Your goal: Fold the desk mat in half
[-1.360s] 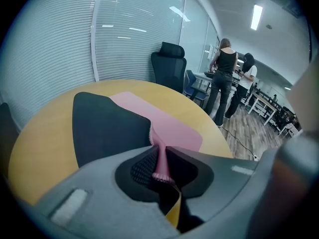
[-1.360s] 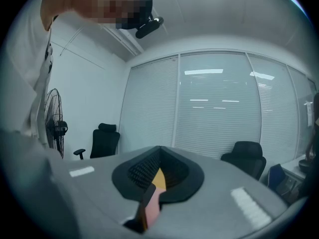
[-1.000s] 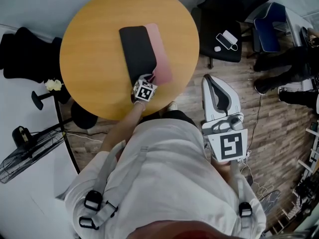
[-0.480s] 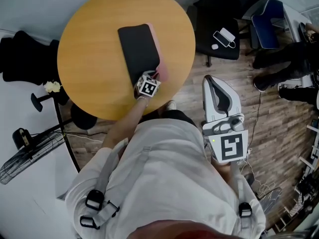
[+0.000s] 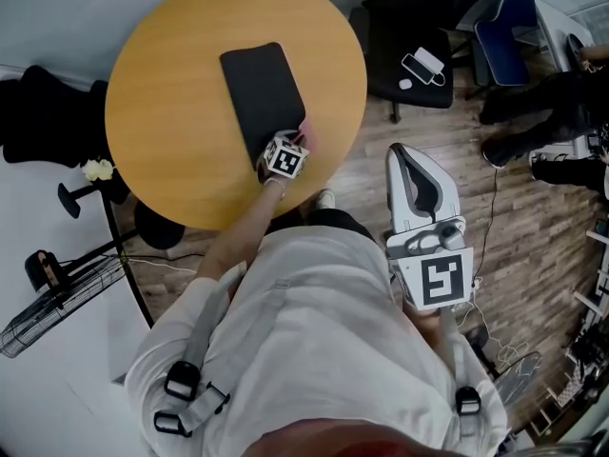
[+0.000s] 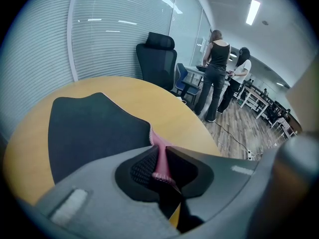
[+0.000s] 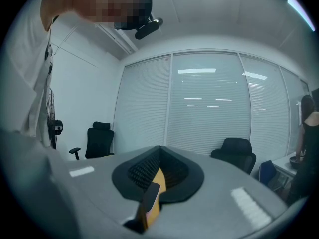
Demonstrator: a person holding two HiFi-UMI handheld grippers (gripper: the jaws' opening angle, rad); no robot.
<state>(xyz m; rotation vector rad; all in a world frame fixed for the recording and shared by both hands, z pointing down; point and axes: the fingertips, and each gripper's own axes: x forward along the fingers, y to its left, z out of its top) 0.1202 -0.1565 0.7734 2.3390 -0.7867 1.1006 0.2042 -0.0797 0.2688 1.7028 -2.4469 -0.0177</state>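
Note:
The desk mat (image 5: 262, 93) lies folded on the round wooden table (image 5: 162, 131), black side up, with only a pink sliver at its near right corner. My left gripper (image 5: 297, 139) is at that corner, pointing steeply down. In the left gripper view, the left gripper (image 6: 158, 151) is shut on the mat's pink edge (image 6: 160, 161), and the black mat (image 6: 94, 128) spreads out beyond it. My right gripper (image 5: 400, 150) is off the table to the right, near my body and over the wooden floor. Its jaws (image 7: 158, 156) meet with nothing held.
A black office chair (image 5: 423, 65) holding a phone and a small white case stands right of the table. A floor fan (image 5: 57, 293) and black items sit at the left. Two people (image 6: 217, 73) stand beyond another chair (image 6: 157, 59) in the left gripper view.
The left gripper has carried the mat's held edge across to the right. The wide pink strip beside the black layer is now covered down to a sliver. The right gripper has stayed put.

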